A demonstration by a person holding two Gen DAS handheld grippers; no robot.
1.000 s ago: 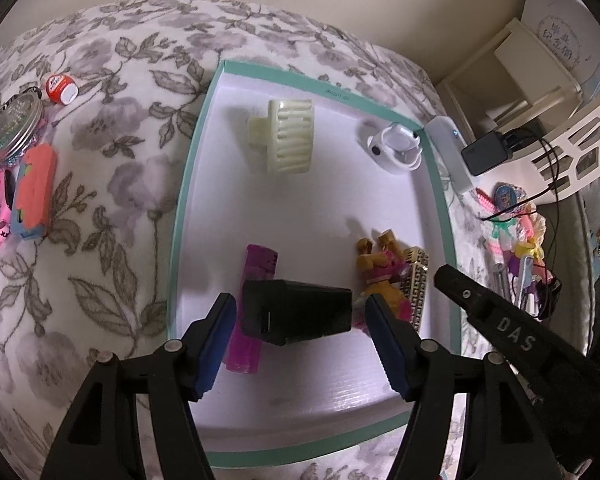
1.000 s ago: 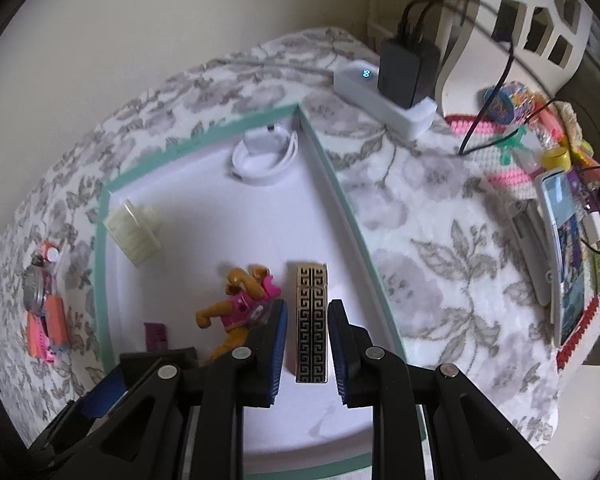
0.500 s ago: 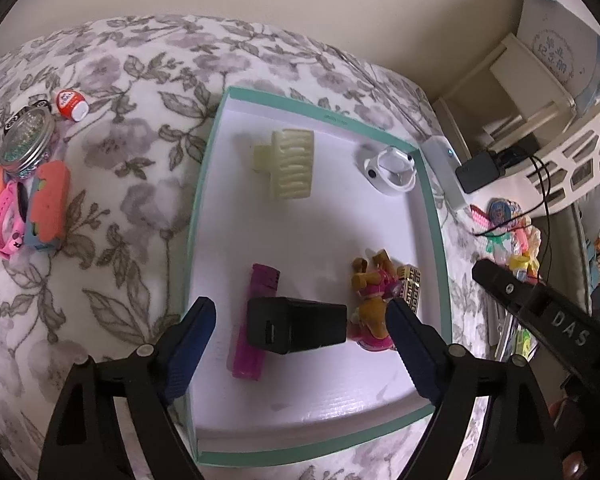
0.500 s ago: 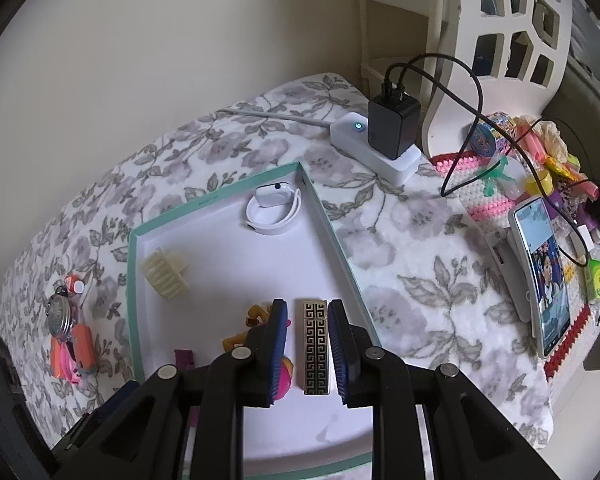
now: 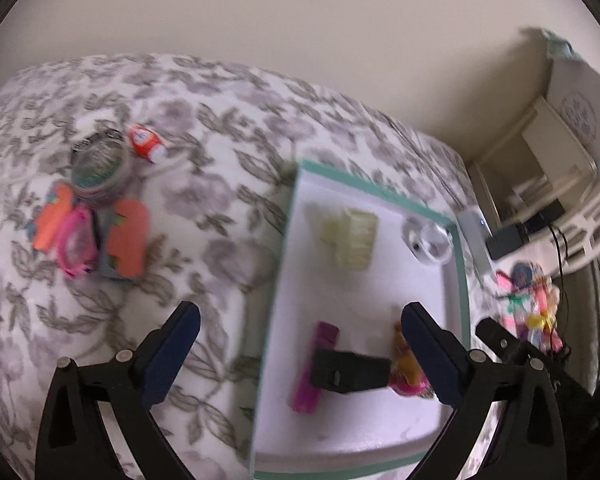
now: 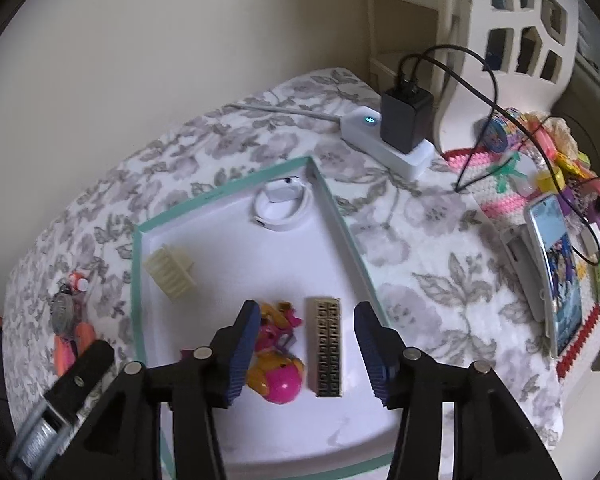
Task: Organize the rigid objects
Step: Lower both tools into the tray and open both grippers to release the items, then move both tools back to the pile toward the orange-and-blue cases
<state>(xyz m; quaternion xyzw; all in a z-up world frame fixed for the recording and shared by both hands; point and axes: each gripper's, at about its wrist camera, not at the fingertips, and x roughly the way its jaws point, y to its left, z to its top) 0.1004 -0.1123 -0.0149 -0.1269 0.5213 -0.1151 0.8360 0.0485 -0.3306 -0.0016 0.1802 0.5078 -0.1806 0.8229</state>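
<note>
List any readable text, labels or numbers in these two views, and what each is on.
None can be read.
Round print on the box: too blurred.
Red-and-white cap: label blurred.
Lit mark on the power strip: too small.
Phone screen: picture only, no legible words.

left gripper (image 5: 300, 344): tilted steeply down | jaws opening, spread very wide, nothing gripped || right gripper (image 6: 306, 344): tilted steeply down | jaws opening, pads clear of anything between them

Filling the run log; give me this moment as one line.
left gripper: opening, empty | right gripper: opening, gold bar lying free between fingers | tray: black box inside
</note>
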